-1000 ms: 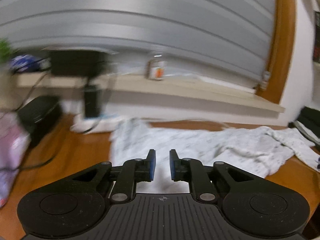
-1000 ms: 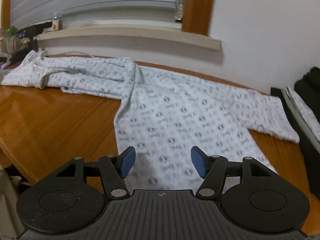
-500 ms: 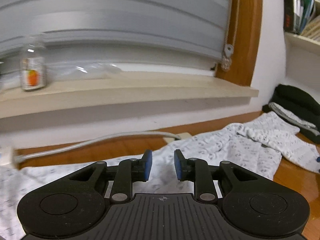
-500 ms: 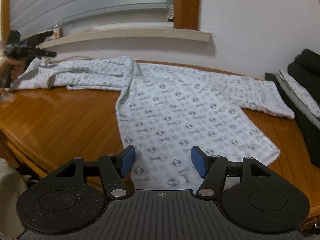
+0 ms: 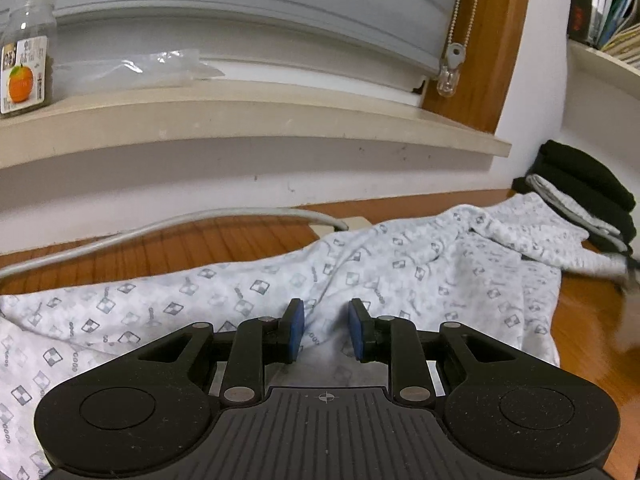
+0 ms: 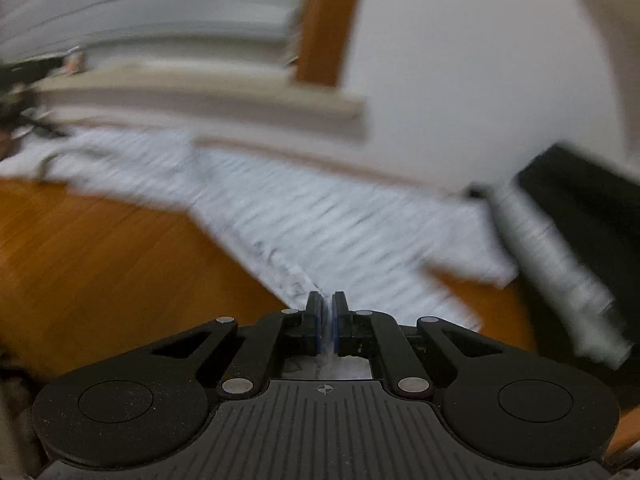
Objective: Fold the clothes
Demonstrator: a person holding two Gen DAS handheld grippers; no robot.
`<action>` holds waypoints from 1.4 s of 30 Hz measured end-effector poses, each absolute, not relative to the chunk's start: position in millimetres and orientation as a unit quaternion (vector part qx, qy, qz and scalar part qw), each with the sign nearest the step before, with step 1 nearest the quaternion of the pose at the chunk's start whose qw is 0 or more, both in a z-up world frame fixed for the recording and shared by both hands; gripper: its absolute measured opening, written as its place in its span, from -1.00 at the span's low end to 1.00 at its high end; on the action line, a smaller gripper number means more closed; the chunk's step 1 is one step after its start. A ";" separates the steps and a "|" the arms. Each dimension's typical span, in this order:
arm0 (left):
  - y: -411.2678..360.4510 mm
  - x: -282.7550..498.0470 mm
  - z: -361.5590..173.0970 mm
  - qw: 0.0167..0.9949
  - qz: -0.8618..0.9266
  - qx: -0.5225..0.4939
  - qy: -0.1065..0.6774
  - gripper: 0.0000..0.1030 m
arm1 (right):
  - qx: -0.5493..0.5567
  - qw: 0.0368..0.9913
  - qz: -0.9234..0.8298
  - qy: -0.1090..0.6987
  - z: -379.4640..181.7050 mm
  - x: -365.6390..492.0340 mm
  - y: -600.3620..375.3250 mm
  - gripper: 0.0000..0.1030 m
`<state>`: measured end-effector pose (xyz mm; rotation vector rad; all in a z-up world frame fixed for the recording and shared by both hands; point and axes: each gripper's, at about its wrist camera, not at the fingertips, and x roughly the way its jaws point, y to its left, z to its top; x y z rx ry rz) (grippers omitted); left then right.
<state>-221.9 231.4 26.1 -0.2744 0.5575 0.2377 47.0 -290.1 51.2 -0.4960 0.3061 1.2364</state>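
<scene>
Jaws, right gripper: now clamped on the hem of the patterned garment, having stood wide half a second ago.
Jaws, left gripper: narrow gap, fabric beneath, not pinched.
Garment location: spread across the table, mid-frame.
Implication: first grasp made; fold likely begins.

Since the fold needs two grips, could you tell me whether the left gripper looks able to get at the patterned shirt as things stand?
Probably yes. The left gripper sits just over the patterned shirt with its jaws apart, fabric directly between and ahead of them, and nothing lies in the way. The white cable runs well behind.
</scene>
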 end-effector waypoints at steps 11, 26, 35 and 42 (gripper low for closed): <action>230.3 -221.7 26.4 0.946 0.103 -0.135 0.277 -0.28 | -0.232 0.847 0.466 0.106 152.2 174.6 -146.7 -0.87; 228.3 -219.8 25.4 0.942 0.106 -0.130 0.290 -0.14 | -0.213 0.794 0.520 0.231 55.7 221.1 -127.4 -0.30; 212.3 -224.5 25.5 0.946 0.071 -0.101 0.301 0.23 | -0.218 0.794 0.508 0.251 27.8 216.8 -155.3 -0.33; 207.5 -230.4 26.2 0.949 0.048 -0.098 0.297 0.23 | -0.231 0.812 0.478 0.244 29.5 199.0 -206.7 -0.32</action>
